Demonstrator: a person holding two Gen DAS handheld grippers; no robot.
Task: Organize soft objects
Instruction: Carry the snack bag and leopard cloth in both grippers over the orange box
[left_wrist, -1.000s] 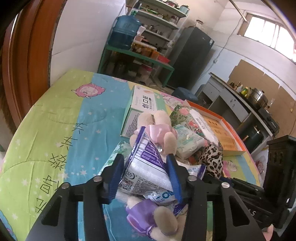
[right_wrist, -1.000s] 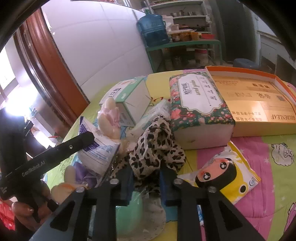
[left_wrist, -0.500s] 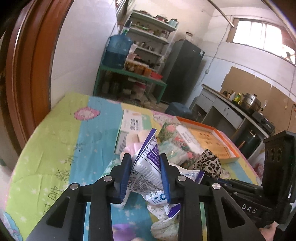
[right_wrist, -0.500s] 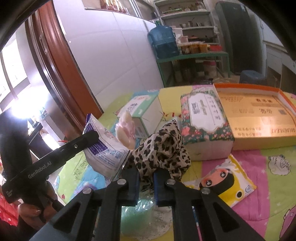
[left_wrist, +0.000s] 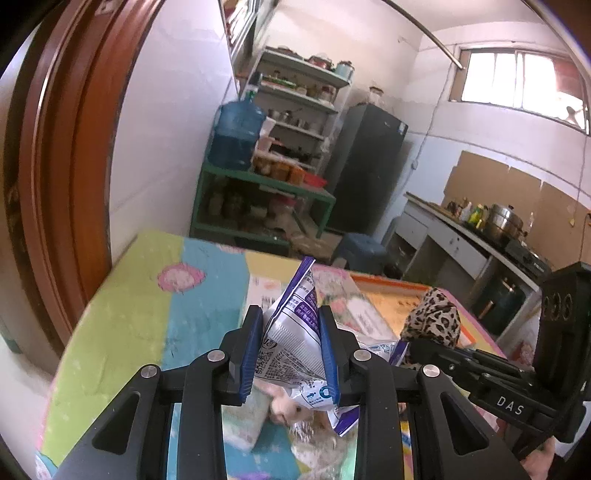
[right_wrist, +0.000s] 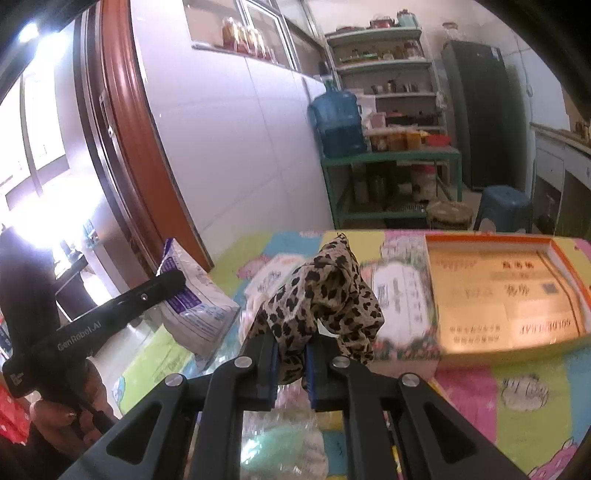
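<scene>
Left wrist view: the left tool (left_wrist: 291, 354) has just squeezed onto one white-and-purple packet (left_wrist: 295, 332), held up above the worktop (left_wrist: 122, 317).

Right wrist view: the right tool (right_wrist: 291, 365) pinches one leopard-print cloth (right_wrist: 325, 295), also lifted. Next, I think, carry both to the one orange box (right_wrist: 517, 295) at the far right corner.

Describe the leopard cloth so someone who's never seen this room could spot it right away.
Find the table with the bright cartoon cover; just in front of its orange box, the right claw pinches a bunched leopard cloth. It is the only spotted tan-and-black fabric; the pouch to its left is white and purple plastic.
</scene>
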